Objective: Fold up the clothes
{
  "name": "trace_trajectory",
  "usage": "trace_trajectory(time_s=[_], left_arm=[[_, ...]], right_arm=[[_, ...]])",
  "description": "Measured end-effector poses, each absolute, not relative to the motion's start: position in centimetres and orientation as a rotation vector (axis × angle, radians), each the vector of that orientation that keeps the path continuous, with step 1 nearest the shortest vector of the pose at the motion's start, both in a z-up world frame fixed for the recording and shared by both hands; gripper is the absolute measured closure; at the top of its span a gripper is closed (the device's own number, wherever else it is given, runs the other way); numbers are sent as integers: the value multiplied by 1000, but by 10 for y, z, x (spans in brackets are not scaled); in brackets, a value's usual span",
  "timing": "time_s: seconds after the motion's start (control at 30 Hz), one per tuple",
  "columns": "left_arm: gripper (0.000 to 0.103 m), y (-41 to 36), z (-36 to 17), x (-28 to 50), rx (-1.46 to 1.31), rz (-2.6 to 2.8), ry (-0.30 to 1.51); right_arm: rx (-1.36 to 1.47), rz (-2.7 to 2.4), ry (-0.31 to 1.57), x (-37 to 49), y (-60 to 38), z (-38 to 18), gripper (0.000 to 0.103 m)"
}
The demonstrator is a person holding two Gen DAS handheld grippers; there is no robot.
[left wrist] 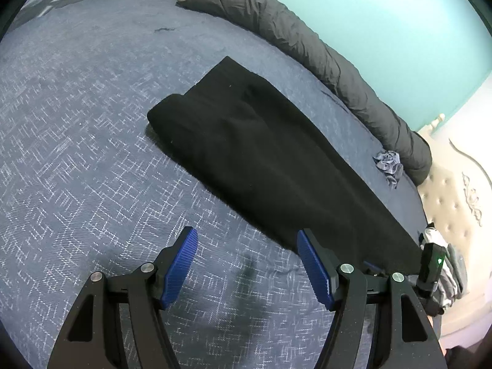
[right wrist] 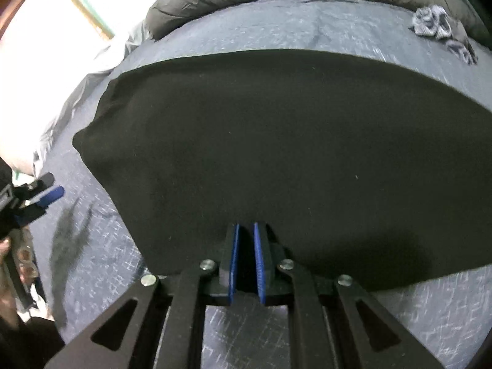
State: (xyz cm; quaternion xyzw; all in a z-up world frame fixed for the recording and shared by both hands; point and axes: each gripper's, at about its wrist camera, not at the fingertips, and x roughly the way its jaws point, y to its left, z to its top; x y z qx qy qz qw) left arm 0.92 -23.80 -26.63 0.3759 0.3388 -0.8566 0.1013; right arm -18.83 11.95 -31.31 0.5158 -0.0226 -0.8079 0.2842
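A black garment (left wrist: 261,153) lies folded into a long strip on the blue-grey patterned bed sheet (left wrist: 77,153). My left gripper (left wrist: 246,233) hangs open over the sheet beside the strip's near edge, and nothing is between its blue pads. In the right wrist view the black garment (right wrist: 292,153) fills the middle. My right gripper (right wrist: 245,227) is shut on its near edge, with black cloth pinched between the pads. The left gripper (right wrist: 46,190) shows at the left edge there.
A rolled dark grey duvet (left wrist: 307,40) runs along the far side of the bed by a turquoise wall. A small crumpled grey cloth (left wrist: 388,164) lies near it. A cream tufted headboard (left wrist: 455,196) and a grey-white pile of clothes (left wrist: 446,270) are at the right.
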Motion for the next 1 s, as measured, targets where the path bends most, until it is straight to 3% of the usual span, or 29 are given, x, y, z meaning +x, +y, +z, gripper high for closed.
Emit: trace_trajectory(time_s=[0.27, 0.5, 0.6, 0.73, 0.83, 1.0], left_arm=[[32, -236, -269, 5, 1118, -2526, 1024], [32, -232, -272, -8, 1132, -2528, 1021], [32, -229, -274, -15, 1138, -2524, 1027], [32, -219, -274, -26, 1160, -2538, 1002], [32, -214, -274, -31, 1163, -2542, 1002], [32, -206, -272, -37, 1167, -2548, 981]], right_arm=[[1396, -2234, -38, -196, 143, -302, 93], [1366, -2381, -253, -212, 235, -288, 91], [1342, -2482, -298, -221, 280, -273, 74], [1346, -2599, -440, -229, 363, -261, 69], [1406, -2657, -502, -237, 405, -264, 50], [1450, -2774, -699, -233, 488, -273, 49]])
